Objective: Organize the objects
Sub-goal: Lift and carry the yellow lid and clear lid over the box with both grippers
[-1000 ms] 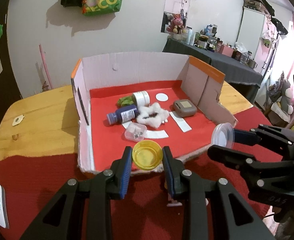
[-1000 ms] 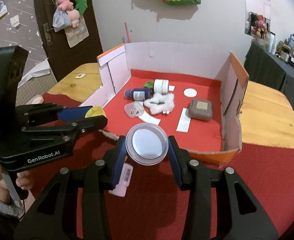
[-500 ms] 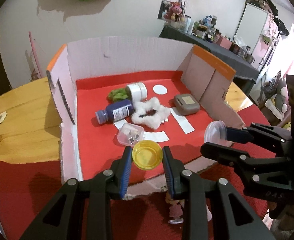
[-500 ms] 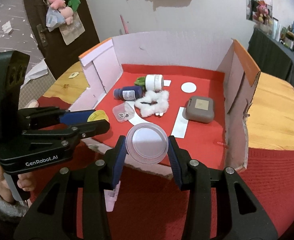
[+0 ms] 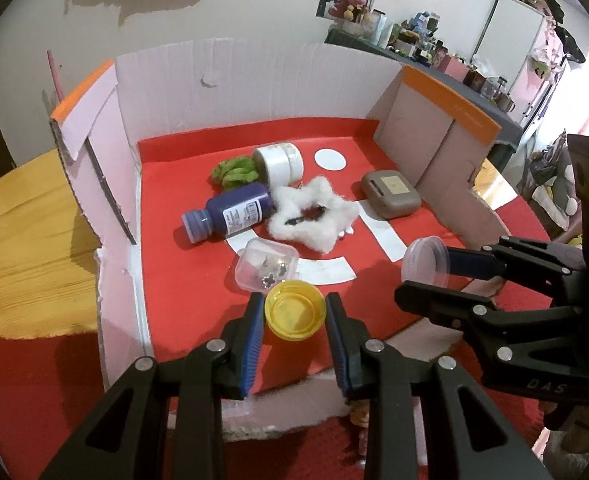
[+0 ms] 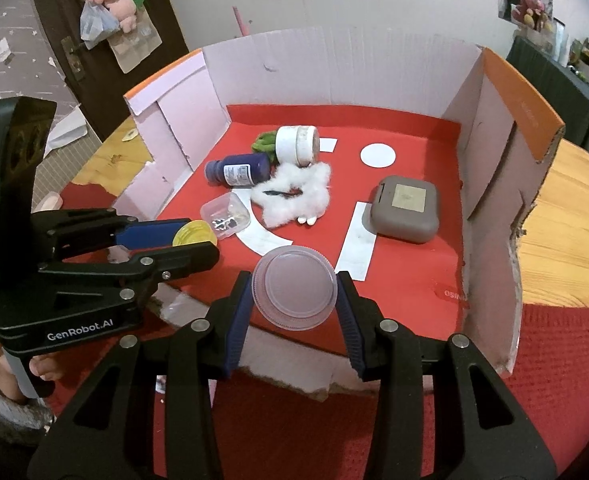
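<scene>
Now the yellow cap [image 5: 295, 315] sits pinched between the fingers of the left hand-held gripper [image 5: 294, 318], held over the near edge of the box [image 5: 254, 80], just before the clear case [image 5: 266, 265]. Beside it, the right hand-held gripper [image 6: 295, 295] clamps the clear lid [image 6: 295, 290] above the box's red floor.

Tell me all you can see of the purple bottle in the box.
The purple bottle looks like dark plastic, with a matching ribbed cap still on and a white printed label. It lies on its side on the red floor of the cardboard box, cap toward the left wall, its base against the white fluffy piece and by the green leafy thing.
</scene>
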A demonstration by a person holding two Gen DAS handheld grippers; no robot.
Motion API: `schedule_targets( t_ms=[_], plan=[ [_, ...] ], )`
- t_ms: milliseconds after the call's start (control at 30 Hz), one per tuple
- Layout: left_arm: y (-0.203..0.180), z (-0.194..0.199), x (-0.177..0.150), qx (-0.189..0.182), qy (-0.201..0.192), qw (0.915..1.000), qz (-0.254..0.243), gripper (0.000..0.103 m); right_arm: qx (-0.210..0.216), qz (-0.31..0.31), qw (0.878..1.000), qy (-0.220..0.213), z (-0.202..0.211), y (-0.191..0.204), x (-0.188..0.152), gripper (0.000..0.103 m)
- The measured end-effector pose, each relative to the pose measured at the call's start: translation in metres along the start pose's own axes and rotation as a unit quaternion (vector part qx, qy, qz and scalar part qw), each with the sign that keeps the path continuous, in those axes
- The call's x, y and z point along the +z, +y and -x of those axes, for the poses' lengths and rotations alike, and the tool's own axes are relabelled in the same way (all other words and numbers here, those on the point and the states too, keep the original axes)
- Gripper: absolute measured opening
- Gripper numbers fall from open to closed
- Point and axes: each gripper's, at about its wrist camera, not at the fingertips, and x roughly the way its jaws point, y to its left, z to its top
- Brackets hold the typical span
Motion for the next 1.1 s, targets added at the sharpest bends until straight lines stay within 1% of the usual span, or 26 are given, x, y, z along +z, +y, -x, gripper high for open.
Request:
schedule_targets(
  t_ms=[267, 600, 933, 1100],
  plan=[
    [0.006, -0.011, 0.006, 0.001, 0.008, 1.0000, 0.002, 0.032, 0.003, -0.006, 1.000, 0.008, -0.008, -0.007, 0.003, 0.039],
    [0.013, -0.017, 0.015, 0.010, 0.007, 0.9999, 0.006, 0.032, 0.003, -0.012, 1.000, 0.012, -0.017, -0.017, 0.008, 0.039],
    [0.018, -0.021, 0.022, 0.018, 0.000, 0.9997, 0.014, 0.032, -0.012, -0.012, 1.000, 0.008, -0.023, -0.023, 0.014, 0.039],
    [0.014, -0.024, 0.022, 0.031, -0.006, 0.9995, 0.005, 0.032, -0.020, -0.008, 1.000, 0.006, -0.025, -0.023, 0.016, 0.040]
  ],
)
